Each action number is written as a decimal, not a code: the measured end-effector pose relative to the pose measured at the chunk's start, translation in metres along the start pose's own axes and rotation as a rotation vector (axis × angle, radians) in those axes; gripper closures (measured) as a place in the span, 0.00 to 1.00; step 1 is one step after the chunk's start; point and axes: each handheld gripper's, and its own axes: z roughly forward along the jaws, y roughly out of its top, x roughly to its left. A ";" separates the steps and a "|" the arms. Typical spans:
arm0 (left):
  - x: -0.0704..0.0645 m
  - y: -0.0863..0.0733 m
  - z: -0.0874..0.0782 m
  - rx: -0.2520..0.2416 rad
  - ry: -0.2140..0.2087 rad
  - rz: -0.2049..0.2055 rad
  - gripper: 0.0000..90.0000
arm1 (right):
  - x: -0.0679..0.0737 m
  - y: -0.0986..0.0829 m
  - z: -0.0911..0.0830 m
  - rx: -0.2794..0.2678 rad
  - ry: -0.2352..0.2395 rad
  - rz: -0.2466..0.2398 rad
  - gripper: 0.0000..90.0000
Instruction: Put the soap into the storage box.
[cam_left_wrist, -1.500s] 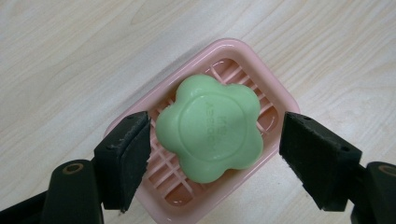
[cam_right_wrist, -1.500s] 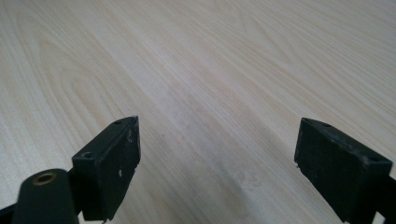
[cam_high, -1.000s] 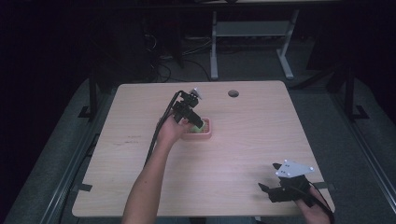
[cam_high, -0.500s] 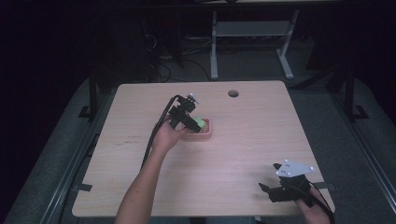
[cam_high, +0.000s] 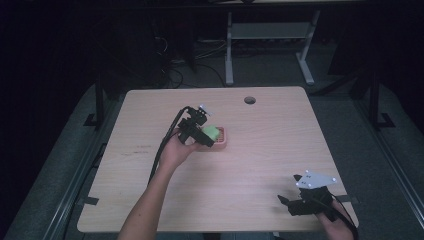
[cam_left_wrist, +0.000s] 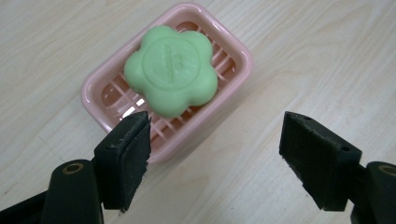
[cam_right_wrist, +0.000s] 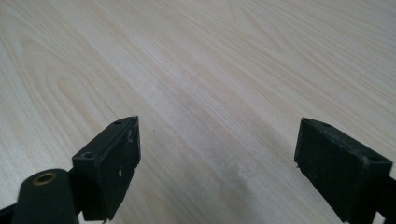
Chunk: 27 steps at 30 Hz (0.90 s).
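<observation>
A green flower-shaped soap (cam_left_wrist: 171, 77) lies in a pink slatted soap dish (cam_left_wrist: 100, 91) on the wooden table. In the high view the soap (cam_high: 212, 132) and the dish (cam_high: 223, 141) sit near the table's middle, right beside my left gripper (cam_high: 200, 134). That left gripper (cam_left_wrist: 215, 154) is open, its jaws wide apart just short of the dish's near edge, with nothing between them. My right gripper (cam_high: 290, 200) rests at the table's near right corner; in its own view the right gripper (cam_right_wrist: 217, 158) is open over bare wood.
The light wooden table (cam_high: 270, 150) has a round cable hole (cam_high: 249, 100) near its far edge. A black cable (cam_high: 160, 155) trails from the left gripper along the forearm. A white desk frame (cam_high: 270, 35) stands on the floor beyond the table.
The left gripper has pulled back a little toward the person and left of the dish. The soap now lies uncovered in the dish. The right gripper has stayed put.
</observation>
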 end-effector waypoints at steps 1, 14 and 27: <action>0.000 -0.001 -0.001 0.003 -0.001 0.006 0.28 | 0.000 0.000 0.000 0.000 -0.001 0.002 0.15; -0.005 -0.023 -0.012 -0.011 -0.020 0.019 0.28 | -0.002 0.000 0.000 0.002 -0.009 -0.001 0.15; -0.001 -0.044 -0.018 -0.014 -0.029 0.007 0.28 | -0.001 0.000 0.002 0.011 -0.014 -0.004 0.15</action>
